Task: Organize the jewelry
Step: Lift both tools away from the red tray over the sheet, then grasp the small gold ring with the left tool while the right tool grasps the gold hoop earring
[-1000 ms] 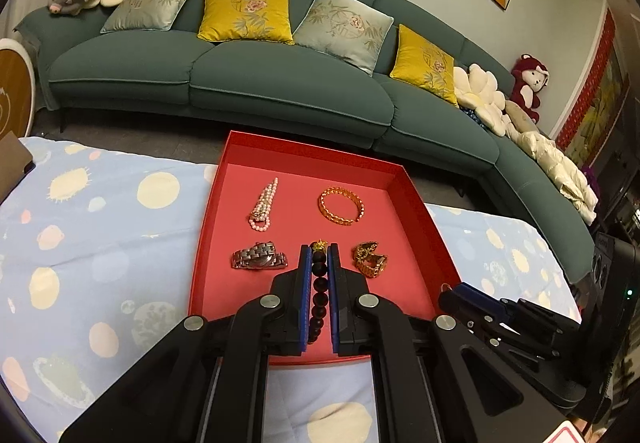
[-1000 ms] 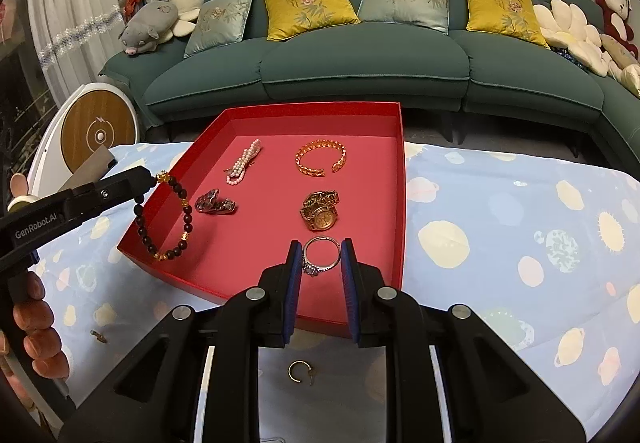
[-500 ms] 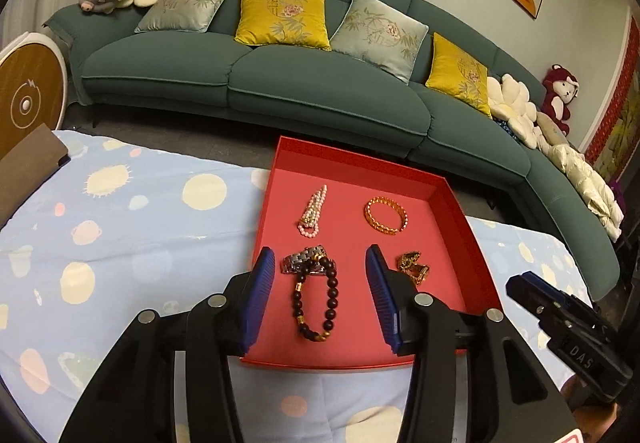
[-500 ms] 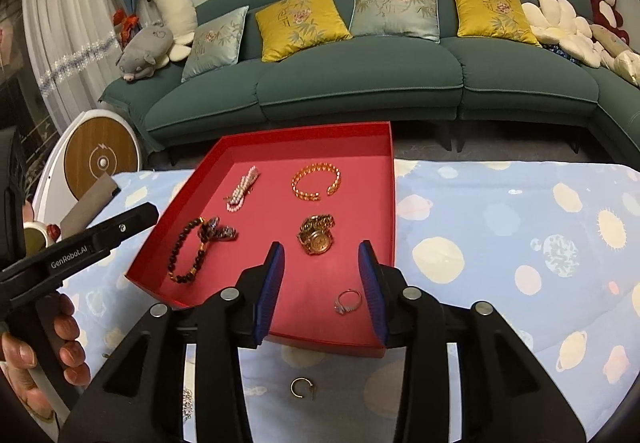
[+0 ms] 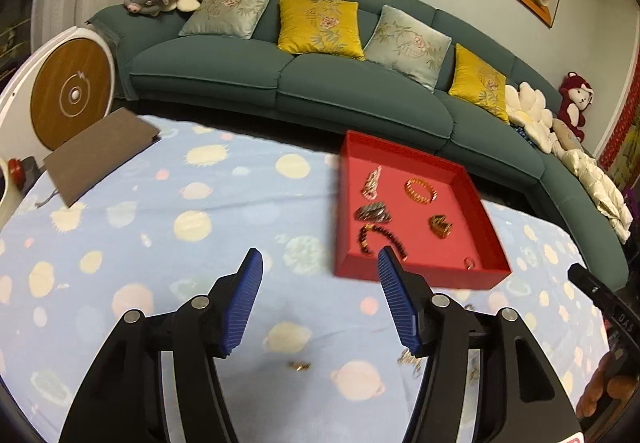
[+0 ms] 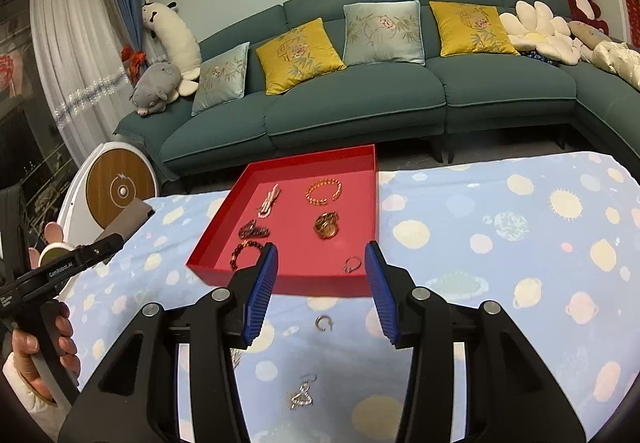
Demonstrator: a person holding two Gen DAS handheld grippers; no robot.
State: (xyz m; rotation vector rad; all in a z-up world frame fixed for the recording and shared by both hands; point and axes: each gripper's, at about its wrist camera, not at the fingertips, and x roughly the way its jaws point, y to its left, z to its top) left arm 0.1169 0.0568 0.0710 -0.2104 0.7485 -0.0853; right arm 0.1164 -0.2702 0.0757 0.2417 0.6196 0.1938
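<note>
A red tray [image 6: 372, 179] [image 5: 344, 203] on the blue spotted cloth holds a pearl piece [image 6: 269, 200], a gold bangle [image 6: 323, 190], a gold watch [image 6: 327, 225], a silver watch [image 6: 253, 231], a dark bead bracelet [image 6: 245, 252] [image 5: 380, 235] and a ring [image 6: 352, 264]. My right gripper [image 6: 320, 283] is open and empty, above the tray's near edge. Loose on the cloth below it lie a small hoop [image 6: 323, 322] and a silver earring [image 6: 301, 395]. My left gripper [image 5: 318, 295] is open and empty, left of the tray, over a small gold piece [image 5: 300, 365].
A brown pad [image 5: 100, 153] lies at the cloth's left end beside a round wooden-faced device [image 5: 72, 95]. A green sofa [image 6: 360, 103] with cushions runs behind the table. The left gripper shows in the right wrist view [image 6: 96, 249], held by a hand.
Both grippers opened and pulled back. The bead bracelet left the left gripper and the ring left the right gripper; both now lie in the tray. The left gripper swung left.
</note>
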